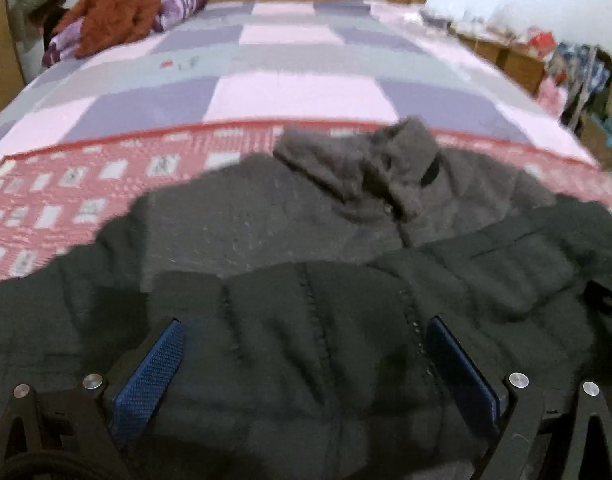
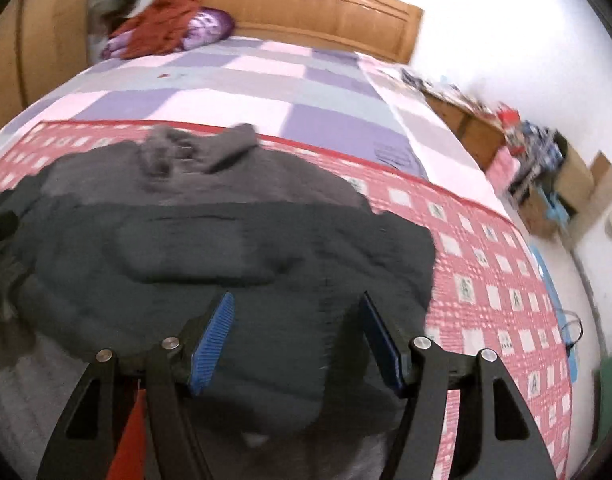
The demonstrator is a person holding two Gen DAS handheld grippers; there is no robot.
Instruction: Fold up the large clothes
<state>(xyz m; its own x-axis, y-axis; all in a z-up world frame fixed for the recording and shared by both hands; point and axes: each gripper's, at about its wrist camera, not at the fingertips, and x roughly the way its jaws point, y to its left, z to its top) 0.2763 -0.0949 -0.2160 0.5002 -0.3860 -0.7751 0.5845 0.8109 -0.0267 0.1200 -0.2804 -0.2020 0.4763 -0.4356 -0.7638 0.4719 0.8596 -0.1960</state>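
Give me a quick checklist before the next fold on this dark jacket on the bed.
1. Left gripper open, nothing pinched: ok.
2. Right gripper open, nothing pinched: ok.
3. Dark jacket lying on the bed, collar toward the headboard: ok.
4. Jacket smooth: not ok, bunched near the collar.
5. Red clothing pile away from the jacket: ok.
6. Hem and sleeve ends located: cannot tell.

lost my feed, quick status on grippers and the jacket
Left gripper open, right gripper open, both empty above the jacket. Jacket on the bed, sleeves folded in. Nothing in the way.
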